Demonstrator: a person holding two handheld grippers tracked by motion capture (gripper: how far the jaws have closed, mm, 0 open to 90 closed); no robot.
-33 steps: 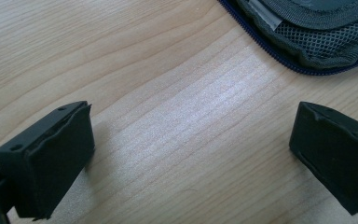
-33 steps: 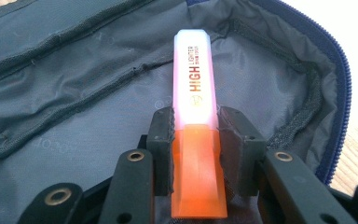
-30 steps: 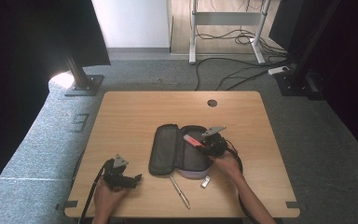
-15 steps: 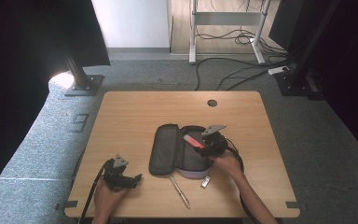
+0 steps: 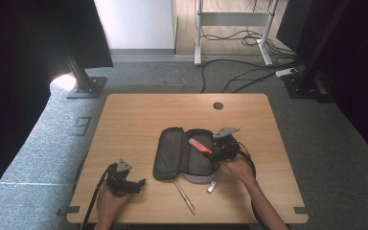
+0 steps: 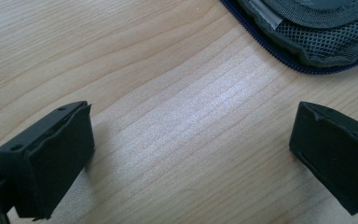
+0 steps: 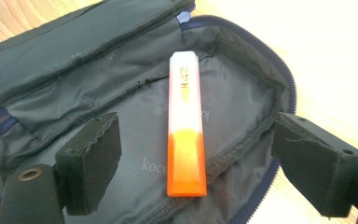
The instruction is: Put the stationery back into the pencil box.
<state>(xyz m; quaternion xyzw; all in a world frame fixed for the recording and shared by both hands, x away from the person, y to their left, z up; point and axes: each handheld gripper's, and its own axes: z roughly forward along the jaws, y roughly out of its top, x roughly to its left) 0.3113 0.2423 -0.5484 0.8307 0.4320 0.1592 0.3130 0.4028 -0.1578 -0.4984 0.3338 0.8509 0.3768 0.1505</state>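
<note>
On the wooden desk (image 5: pixel 139 120) an open dark pencil case (image 5: pixel 184 155) lies unzipped, its lid flap spread to the left and its grey lined compartment to the right. An orange highlighter (image 7: pixel 185 126) with a pale cap lies flat on the lining inside that compartment, in the right gripper view running lengthwise up the middle of the case; from above it shows as a small orange bar (image 5: pixel 200 145) near the far right part of the case. The right tool (image 7: pixel 196 168) hangs over the case with its jaws apart, having just been opening, one on each side of the highlighter and neither touching it. The left tool (image 5: pixel 133 184) rests low over the desk near the front left corner, held in the person's left hand (image 5: pixel 109 203), well apart from the case; its jaws stand wide open over bare wood, with the case's zipped edge just ahead. A silver pen (image 5: pixel 184 195) and a small silvery object (image 5: pixel 212 187) lie on the desk just in front of the case
</note>
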